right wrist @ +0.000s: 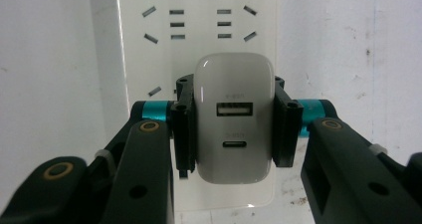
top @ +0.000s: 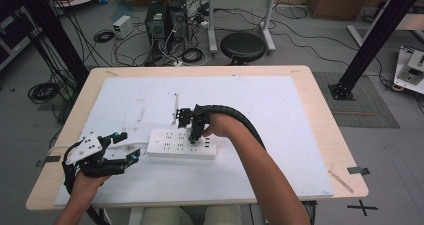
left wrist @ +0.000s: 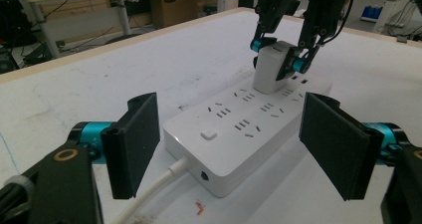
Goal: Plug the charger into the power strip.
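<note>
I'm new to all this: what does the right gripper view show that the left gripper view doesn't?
Right gripper view alone: the white charger's face, with its two ports, seen from straight above.

Left gripper view alone: the open left tongs at the strip's near end, the strip's switch button and its cable.

Both: the right tongs clamped on the charger, over the white power strip.

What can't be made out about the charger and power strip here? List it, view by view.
- High view: the charger, hidden by the right gripper and hand.
- Right gripper view: the charger covers its own prongs, so whether it is seated in the power strip cannot be told; its port labels are too blurred.
- Left gripper view: the strip's cable is cut off by the bottom edge.
</note>
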`<action>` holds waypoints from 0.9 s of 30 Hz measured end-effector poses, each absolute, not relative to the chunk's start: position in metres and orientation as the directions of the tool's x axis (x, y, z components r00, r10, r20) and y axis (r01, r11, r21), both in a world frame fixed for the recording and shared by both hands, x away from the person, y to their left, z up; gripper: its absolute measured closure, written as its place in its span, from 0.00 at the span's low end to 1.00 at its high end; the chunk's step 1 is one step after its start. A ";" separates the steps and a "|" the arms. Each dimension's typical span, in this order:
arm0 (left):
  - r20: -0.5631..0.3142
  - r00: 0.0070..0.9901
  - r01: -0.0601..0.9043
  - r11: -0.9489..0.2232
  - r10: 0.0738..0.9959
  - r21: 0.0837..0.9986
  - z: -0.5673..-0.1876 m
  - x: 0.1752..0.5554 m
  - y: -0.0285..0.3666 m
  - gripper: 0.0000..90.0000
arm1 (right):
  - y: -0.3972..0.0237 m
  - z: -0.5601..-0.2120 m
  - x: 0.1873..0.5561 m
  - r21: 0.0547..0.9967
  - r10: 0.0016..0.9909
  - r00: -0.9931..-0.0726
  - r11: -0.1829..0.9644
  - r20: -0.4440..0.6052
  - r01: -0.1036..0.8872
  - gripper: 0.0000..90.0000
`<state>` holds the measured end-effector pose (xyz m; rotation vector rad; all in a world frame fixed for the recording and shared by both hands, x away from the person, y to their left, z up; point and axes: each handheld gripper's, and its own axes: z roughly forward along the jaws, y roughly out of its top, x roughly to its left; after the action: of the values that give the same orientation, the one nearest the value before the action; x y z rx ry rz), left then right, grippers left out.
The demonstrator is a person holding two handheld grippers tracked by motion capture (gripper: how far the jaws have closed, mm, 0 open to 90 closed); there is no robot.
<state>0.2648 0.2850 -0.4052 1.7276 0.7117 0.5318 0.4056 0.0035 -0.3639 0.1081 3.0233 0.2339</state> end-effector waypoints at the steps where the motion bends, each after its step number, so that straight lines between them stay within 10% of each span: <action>1: -0.006 0.715 0.186 -0.182 0.699 0.966 -0.405 0.265 0.286 0.27 | 0.002 -0.364 0.406 0.173 0.089 -0.991 0.982 -0.102 0.071 0.67; 12: -0.017 0.710 0.186 -0.164 0.704 0.969 -0.407 0.263 0.284 0.27 | -0.052 -0.338 0.402 0.460 0.366 -0.929 0.835 -0.056 0.302 0.23; 27: -0.021 0.713 0.178 -0.152 0.701 0.972 -0.405 0.263 0.278 0.27 | -0.163 -0.342 0.370 0.689 0.627 -0.779 0.550 0.034 0.472 0.23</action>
<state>0.2631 0.2783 -0.4050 1.6954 0.7107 0.5311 0.3698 -0.1629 -0.3422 0.9252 2.5697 1.0441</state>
